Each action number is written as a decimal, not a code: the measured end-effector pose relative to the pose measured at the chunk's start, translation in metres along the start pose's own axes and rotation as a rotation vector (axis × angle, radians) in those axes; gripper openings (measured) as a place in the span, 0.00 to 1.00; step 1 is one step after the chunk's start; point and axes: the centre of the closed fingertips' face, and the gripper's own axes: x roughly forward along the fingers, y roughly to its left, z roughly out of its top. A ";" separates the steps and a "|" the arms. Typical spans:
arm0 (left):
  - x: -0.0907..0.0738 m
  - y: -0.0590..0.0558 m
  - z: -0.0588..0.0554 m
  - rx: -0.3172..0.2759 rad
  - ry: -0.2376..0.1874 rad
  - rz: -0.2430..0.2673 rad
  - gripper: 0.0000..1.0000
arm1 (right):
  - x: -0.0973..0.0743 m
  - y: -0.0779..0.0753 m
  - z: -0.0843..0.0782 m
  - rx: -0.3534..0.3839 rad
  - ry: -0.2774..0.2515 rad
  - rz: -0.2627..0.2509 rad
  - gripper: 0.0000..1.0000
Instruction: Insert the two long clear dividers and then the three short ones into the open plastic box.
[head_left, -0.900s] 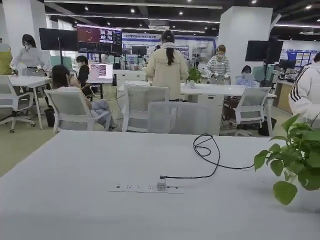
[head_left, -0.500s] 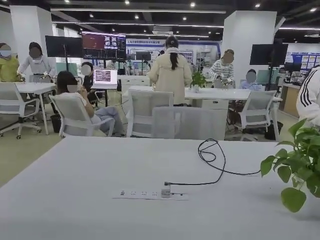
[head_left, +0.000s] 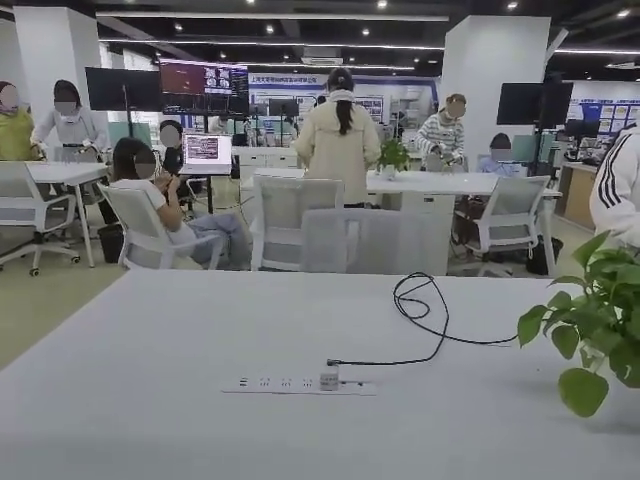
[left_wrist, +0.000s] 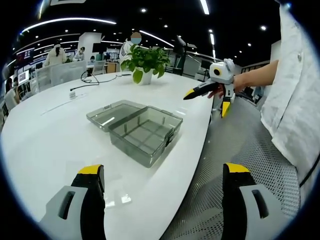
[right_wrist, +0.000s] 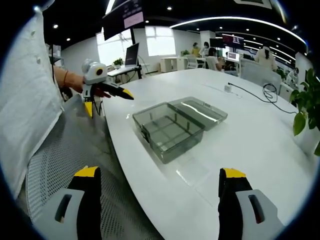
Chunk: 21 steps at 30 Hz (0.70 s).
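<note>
Box (left_wrist: 142, 131) by table (left_wrist: 45, 135) edge; L gripper (left_wrist: 163, 170), R gripper (right_wrist: 160, 172) jaws apart

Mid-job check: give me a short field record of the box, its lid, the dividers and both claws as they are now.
box: clear grey plastic box, open, near the edge of the white table
lid: lid lies open and flat beside the box, on the side away from the table edge
dividers: cannot make them out, too clear to tell
left claw: left claw open, empty, apart from the box
right claw: right claw open, empty, apart from the box
nearby: green potted plant further along the table
</note>
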 end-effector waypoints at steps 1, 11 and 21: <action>0.000 0.000 0.000 -0.002 -0.002 -0.001 1.00 | 0.000 0.000 0.000 0.000 0.000 -0.001 0.99; 0.000 0.001 0.000 -0.004 0.004 -0.007 1.00 | -0.001 -0.002 0.000 0.007 -0.003 -0.007 0.99; -0.001 0.006 -0.001 -0.008 0.012 -0.003 1.00 | 0.000 -0.002 -0.002 0.015 -0.004 -0.012 0.98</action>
